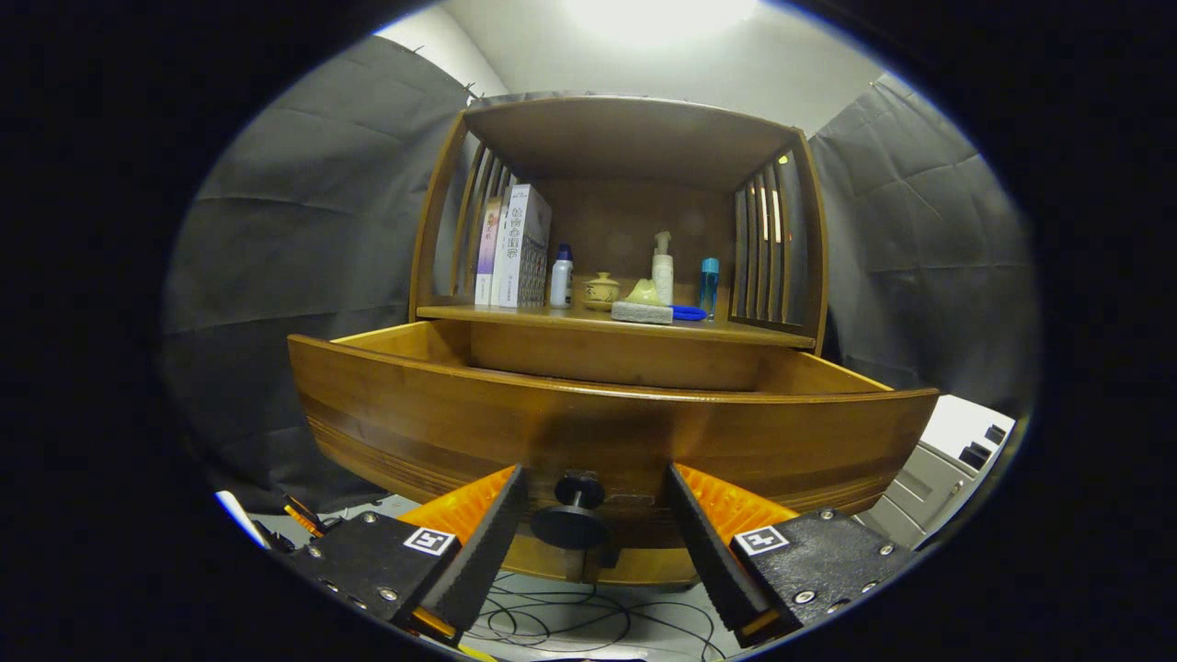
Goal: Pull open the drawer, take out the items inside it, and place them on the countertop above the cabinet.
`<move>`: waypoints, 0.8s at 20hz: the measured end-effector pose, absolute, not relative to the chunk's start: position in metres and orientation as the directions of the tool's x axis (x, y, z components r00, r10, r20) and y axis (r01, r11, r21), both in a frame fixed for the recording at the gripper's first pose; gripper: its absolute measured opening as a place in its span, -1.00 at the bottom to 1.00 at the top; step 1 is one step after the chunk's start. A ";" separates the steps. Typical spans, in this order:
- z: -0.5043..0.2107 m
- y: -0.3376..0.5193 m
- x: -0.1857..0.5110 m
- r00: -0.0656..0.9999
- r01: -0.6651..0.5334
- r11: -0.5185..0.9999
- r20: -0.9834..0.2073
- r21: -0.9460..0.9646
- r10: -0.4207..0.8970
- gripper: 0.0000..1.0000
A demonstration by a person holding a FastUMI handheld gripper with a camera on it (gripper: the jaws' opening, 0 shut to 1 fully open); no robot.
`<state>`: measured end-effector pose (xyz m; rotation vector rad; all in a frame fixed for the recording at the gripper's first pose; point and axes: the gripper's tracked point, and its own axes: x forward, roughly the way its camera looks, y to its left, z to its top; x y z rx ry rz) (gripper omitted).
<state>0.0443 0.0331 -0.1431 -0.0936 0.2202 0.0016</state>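
Drawer (607,432) of the wooden cabinet (625,165) is pulled well out, front panel bowing toward the camera; its inside is hidden behind the front wall, so contents can't be told. Tool (596,515) is released: both fingers spread wide either side of the black knob (570,519), neither pad touching it, knob sitting in the gap between them. Step in hand looks like finishing the pull and going in for the items. To do it well: back the tool straight off the knob without snagging it, lift over the front wall, tilt down to see inside before committing, keep fingers wide until they straddle an item. The table above the drawer (515,317) already carries books (515,248), bottles (561,276), a small pot (602,290), a sponge (642,313); bare strip along its front edge looks best for placing. Loose cables (570,616) lie on the floor below.
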 end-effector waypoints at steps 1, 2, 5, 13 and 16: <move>-0.146 0.035 0.046 0.976 -0.009 0.995 -0.220 -0.102 -0.013 0.89; -0.147 0.035 0.049 0.975 -0.004 0.995 -0.221 -0.103 -0.019 0.89; -0.146 0.032 0.048 0.973 0.010 0.995 -0.230 -0.099 -0.033 0.89; -0.145 0.025 0.064 0.969 0.032 0.996 -0.242 -0.088 -0.053 0.89; -0.144 0.025 0.069 0.968 0.029 0.996 -0.245 -0.089 -0.050 0.90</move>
